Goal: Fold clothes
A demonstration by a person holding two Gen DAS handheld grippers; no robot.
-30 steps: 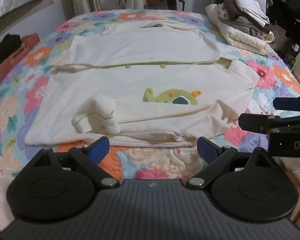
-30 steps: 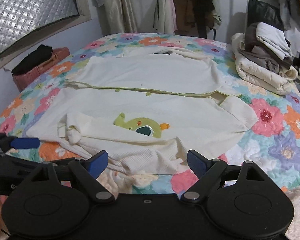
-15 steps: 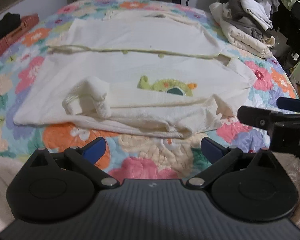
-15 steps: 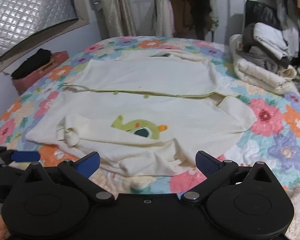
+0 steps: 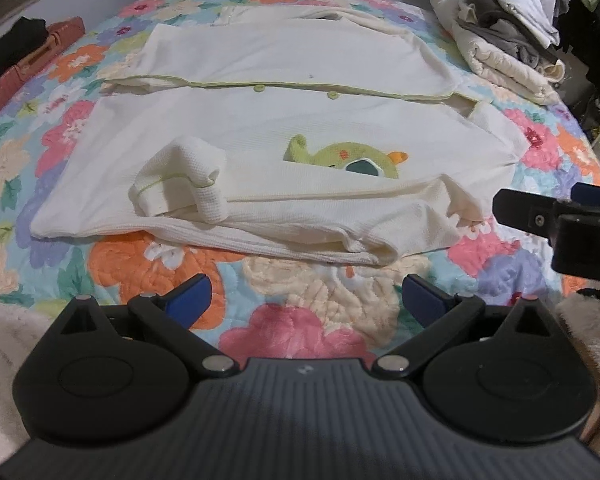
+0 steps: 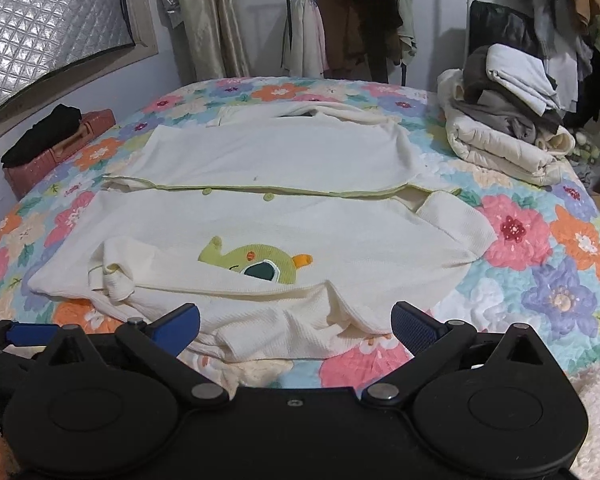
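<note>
Left wrist view: left gripper (image 5: 304,294) jaws just finished opening, now spread wide with nothing between them, over bare quilt just short of the cream waffle-knit cardigan with green trim and a green monster patch (image 5: 284,148). Right gripper (image 6: 296,322) likewise just opened and empty, its near edge of cloth released. The near sleeve (image 5: 188,184) now lies folded across the front, so that fold looks done; far sleeve likely next. Cardigan sits mid floral quilted bedspread (image 5: 300,320). Stack of folded laundry (image 6: 508,132) at 2 o'clock, red-brown case (image 6: 60,140) at 10 o'clock, both well clear.
</note>
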